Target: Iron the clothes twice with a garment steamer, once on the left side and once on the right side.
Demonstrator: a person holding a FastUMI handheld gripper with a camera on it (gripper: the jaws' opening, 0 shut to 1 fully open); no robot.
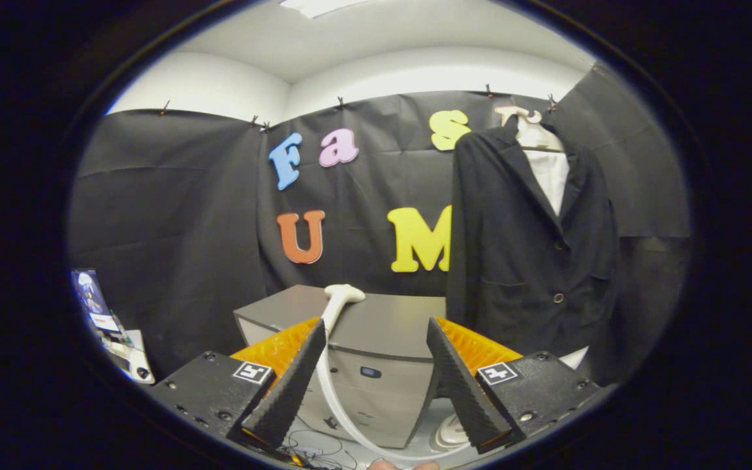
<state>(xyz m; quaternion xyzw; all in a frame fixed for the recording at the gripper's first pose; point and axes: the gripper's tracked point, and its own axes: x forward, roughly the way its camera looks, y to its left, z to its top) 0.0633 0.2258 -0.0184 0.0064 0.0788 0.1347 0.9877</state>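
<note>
Gripper (376, 356) is wide open, empty; steamer head (343, 295) lies at eleven o'clock; approach straight, then close around its neck.

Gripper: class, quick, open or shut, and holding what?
Gripper: open, holding nothing; steamer head lies on the cabinet beyond its fingers.

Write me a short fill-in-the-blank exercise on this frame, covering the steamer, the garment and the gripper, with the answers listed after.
1. The gripper has its fingers ____, with nothing held between them.
2. The white steamer head rests on top of the grey ____.
3. The dark jacket hangs on a ____, beyond the fingers and to their right.
4. A white ____ runs down from the steamer head, passing between the fingers.

Missing words: open; cabinet; hanger; hose
</note>
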